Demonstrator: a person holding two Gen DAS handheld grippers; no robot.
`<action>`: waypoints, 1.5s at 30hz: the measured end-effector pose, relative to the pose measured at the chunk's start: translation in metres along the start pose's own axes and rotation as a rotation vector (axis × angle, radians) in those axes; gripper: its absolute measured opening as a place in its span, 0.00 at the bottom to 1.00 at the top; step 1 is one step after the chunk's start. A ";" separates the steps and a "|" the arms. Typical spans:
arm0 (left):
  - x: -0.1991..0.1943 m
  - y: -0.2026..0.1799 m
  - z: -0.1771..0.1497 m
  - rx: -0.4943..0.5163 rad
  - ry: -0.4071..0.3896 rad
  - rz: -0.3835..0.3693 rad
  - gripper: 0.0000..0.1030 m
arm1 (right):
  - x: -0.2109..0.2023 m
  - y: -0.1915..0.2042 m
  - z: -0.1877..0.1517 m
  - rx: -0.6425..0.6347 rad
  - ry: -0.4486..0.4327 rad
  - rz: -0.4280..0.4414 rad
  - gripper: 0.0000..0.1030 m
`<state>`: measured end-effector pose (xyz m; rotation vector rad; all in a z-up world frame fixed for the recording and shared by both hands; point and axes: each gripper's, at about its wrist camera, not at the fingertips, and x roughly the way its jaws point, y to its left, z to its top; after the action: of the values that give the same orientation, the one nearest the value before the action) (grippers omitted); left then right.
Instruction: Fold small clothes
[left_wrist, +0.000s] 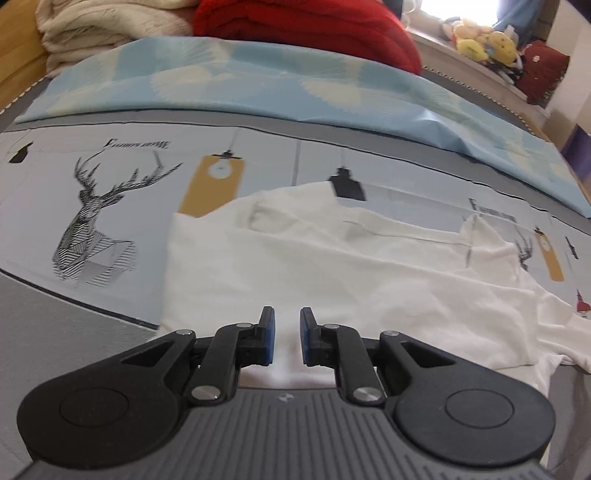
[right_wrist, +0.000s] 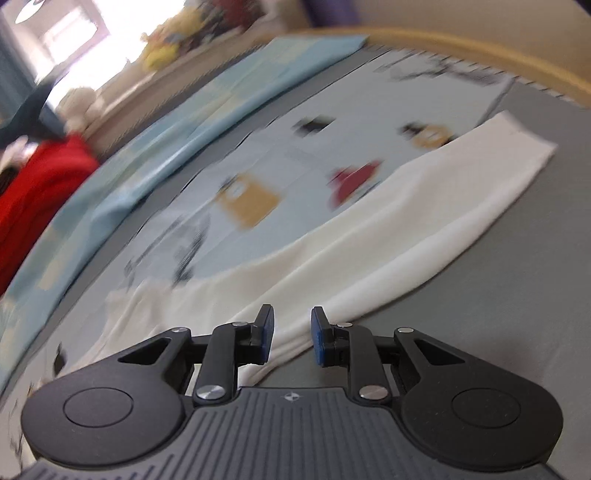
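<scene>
Printed bedsheet (left_wrist: 258, 147) is being covered near its front edge by a white T-shirt (left_wrist: 332, 266), partly folded. Left gripper (left_wrist: 287, 336) and right gripper (right_wrist: 291, 334) are being held slightly spread above the cloth, nothing pinched.

My left hand-held gripper (left_wrist: 287, 336) tilts downward, its blue-padded fingers (left_wrist: 268, 341) slightly parted with nothing pinched between them. My right hand-held gripper (right_wrist: 291, 336) tilts downward too, jaws a little apart and gripping nothing.
</scene>
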<state>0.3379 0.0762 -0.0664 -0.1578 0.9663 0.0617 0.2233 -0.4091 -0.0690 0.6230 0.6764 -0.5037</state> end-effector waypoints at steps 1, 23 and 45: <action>0.001 -0.003 -0.001 0.001 -0.002 -0.003 0.16 | -0.002 -0.014 0.007 0.027 -0.036 -0.014 0.14; 0.012 -0.012 -0.005 0.025 0.025 -0.038 0.17 | 0.070 -0.181 0.062 0.404 -0.186 -0.107 0.26; -0.018 0.121 0.012 -0.147 0.012 0.035 0.17 | -0.064 0.219 -0.133 -0.689 -0.291 0.510 0.03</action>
<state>0.3225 0.1983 -0.0575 -0.2773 0.9762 0.1644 0.2580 -0.1502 -0.0272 0.0505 0.3530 0.1263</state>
